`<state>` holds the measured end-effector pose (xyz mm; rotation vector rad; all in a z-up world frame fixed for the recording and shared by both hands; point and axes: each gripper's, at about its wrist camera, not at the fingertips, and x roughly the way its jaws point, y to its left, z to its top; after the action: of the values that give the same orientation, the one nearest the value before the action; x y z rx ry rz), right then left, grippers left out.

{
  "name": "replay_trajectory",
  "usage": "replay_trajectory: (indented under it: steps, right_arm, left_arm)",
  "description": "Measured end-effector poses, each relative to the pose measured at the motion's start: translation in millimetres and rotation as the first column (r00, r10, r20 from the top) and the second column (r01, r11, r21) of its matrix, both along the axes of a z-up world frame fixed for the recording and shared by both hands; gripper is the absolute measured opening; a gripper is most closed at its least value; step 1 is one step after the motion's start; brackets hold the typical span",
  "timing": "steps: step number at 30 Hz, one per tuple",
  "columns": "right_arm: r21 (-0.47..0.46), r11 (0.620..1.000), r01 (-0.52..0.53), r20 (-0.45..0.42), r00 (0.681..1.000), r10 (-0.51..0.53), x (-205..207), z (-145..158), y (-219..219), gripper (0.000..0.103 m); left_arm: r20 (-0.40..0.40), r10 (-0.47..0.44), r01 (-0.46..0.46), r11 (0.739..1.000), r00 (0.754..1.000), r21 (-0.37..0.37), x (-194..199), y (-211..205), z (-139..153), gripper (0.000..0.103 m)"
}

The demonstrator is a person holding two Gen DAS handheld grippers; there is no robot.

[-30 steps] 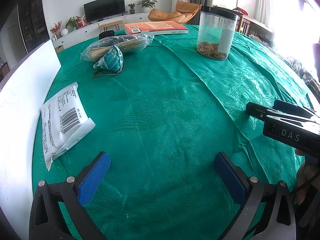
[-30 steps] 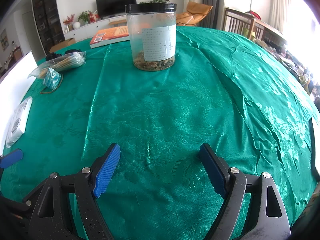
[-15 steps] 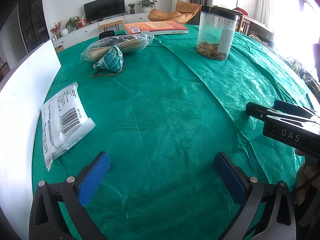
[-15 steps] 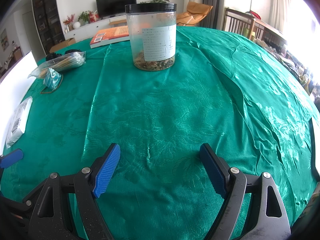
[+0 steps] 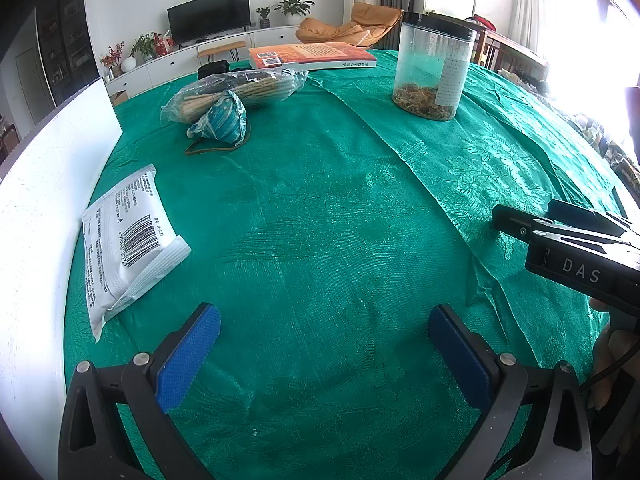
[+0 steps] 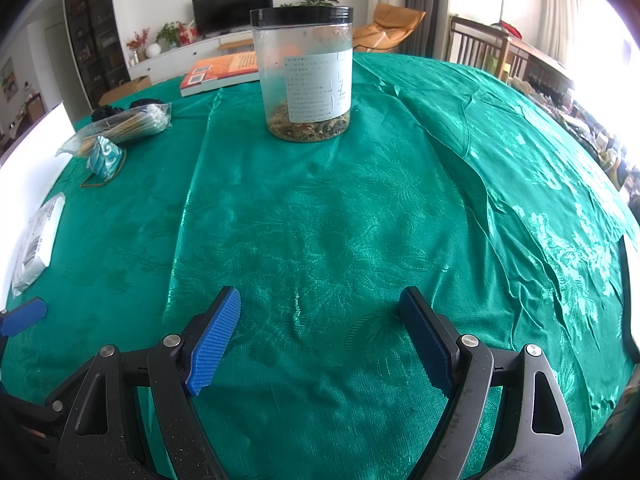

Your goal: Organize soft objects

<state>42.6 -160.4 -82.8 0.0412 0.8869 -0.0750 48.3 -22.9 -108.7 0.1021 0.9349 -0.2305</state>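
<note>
Both hand-held grippers hovered empty, jaws spread, above the green-clothed counter (image 5: 340,208).
The white soft packet (image 5: 124,240) lay at the counter's left edge, near the left hand-held gripper (image 5: 324,352); the right hand-held gripper (image 6: 320,336) was farther off. It looked light, limp and slippery, so best pinched across its sealed end.

tablecloth (image 6: 320,220): glossy green woven cloth, creased. jar (image 6: 306,80): clear plastic, black lid, paper label. left of jar, pouch (image 5: 124,236): white matt plastic. gripper pads (image 6: 214,336): ribbed blue rubber.

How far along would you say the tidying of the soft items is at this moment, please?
Nothing looks done. Both the left hand-held gripper and right hand-held gripper are open and empty. The white packet, teal pouch and clear bag remain scattered on the green tablecloth.
</note>
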Motion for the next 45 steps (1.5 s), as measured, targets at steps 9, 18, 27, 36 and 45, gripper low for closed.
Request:
replay_trajectory:
  steps: [9, 18, 27, 36, 45]
  right_arm:
    - [0.000, 1.000, 0.000, 0.000, 1.000, 0.000, 0.0, 0.0, 0.0, 0.085]
    - [0.001, 1.000, 0.000, 0.000, 1.000, 0.000, -0.1, 0.0, 0.1, 0.085]
    - [0.001, 1.000, 0.000, 0.000, 1.000, 0.000, -0.1, 0.0, 0.0, 0.085]
    - [0.001, 1.000, 0.000, 0.000, 1.000, 0.000, 0.0, -0.1, 0.0, 0.085]
    - [0.001, 1.000, 0.000, 0.000, 1.000, 0.000, -0.1, -0.2, 0.0, 0.085]
  left_arm:
    - [0.000, 0.000, 0.000, 1.000, 1.000, 0.001, -0.1, 0.1, 0.0, 0.103]
    - [-0.033, 0.002, -0.002, 1.000, 0.999, 0.019, 1.5, -0.7, 2.4, 0.103]
    - [0.071, 0.310, -0.312, 0.950, 0.948, 0.010, 38.7, 59.6, 55.0, 0.103]
    - [-0.054, 0.553, -0.553, 0.833, 0.831, 0.014, 86.3, 104.0, 2.1, 0.103]
    - [0.010, 0.303, -0.303, 0.953, 0.953, -0.007, 63.3, 61.9, 10.6, 0.068]
